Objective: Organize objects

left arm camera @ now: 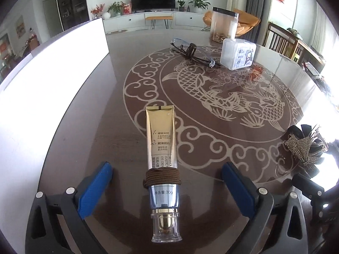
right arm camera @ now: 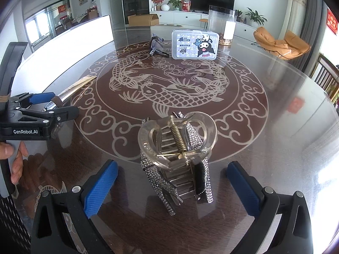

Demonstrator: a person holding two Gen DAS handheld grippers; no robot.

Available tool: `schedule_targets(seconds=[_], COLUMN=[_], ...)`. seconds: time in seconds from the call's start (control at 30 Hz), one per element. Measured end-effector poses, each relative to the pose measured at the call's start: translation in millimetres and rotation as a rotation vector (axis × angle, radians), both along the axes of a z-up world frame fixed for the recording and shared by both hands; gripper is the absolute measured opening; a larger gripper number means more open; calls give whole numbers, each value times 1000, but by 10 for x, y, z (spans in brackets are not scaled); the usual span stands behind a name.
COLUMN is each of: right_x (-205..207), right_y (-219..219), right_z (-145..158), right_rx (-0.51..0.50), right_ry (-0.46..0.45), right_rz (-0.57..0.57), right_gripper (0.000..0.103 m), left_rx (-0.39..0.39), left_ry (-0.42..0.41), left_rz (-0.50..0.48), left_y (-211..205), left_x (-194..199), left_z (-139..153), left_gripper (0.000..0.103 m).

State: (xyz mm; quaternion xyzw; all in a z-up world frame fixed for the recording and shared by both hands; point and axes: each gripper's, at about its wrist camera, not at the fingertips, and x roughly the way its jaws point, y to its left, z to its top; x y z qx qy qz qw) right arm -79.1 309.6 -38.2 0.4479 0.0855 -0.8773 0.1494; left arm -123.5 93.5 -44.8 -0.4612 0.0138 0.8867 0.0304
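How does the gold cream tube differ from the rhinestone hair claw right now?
The gold cream tube is long and slim, lying flat; the rhinestone hair claw is chunky and stands upright. The tube has a brown cord wound round it; the claw shows a bare metal spring. Both sit untouched between open jaws on the glass-topped table.

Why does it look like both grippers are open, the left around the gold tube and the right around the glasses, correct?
Not quite. The right gripper is open around the hair clip, as the right wrist view shows. The glasses lie far across the table. The left gripper is open around the tube.
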Motion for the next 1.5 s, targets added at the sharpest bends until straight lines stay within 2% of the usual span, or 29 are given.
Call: schedule_targets(seconds=[1.5], right_x=[0], right_y=[5], right_z=[-3], right_rx=[1], right_ry=[-1], right_rz=[0], right_gripper=[103], left_rx=[-3], left_ry=[9], left_rz=[3], left_y=[-7], left_x=[24], left_z=[3], left_gripper=[103])
